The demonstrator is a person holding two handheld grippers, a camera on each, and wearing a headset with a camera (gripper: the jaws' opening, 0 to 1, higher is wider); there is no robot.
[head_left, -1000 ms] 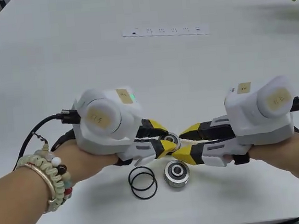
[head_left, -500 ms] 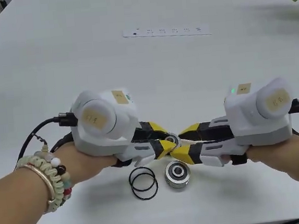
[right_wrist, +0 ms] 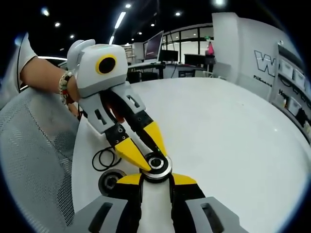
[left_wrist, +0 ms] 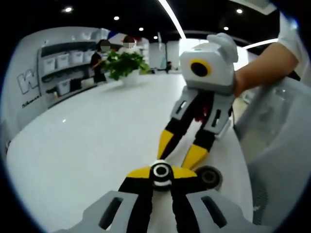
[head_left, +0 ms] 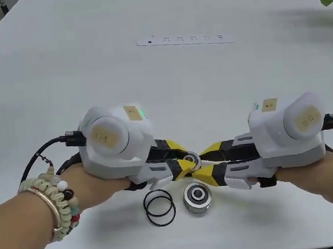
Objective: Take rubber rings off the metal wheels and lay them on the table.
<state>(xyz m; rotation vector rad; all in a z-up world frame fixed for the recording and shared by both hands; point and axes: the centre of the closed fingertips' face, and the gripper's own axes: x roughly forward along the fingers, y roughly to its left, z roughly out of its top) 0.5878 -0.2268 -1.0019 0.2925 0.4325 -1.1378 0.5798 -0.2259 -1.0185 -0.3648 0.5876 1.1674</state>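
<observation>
Left gripper (head_left: pixel 184 159) clamps the metal wheel (head_left: pixel 191 158) midair; right gripper (head_left: pixel 203 161) meets it from the right, jaws nearly together, grip unclear.

We're clearly in an open office: big white table (head_left: pixel 170 95), monitors (right_wrist: pixel 152 46) on desks (right_wrist: pixel 146 63) at 12 o'clock in the right gripper view, shelves (left_wrist: pixel 48 77) of bins (left_wrist: pixel 63 60), ceiling lights (right_wrist: pixel 120 20).

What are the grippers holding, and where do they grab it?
A small metal wheel, pinched at its rim by the left gripper; the right gripper meets it, hold unclear.
</observation>
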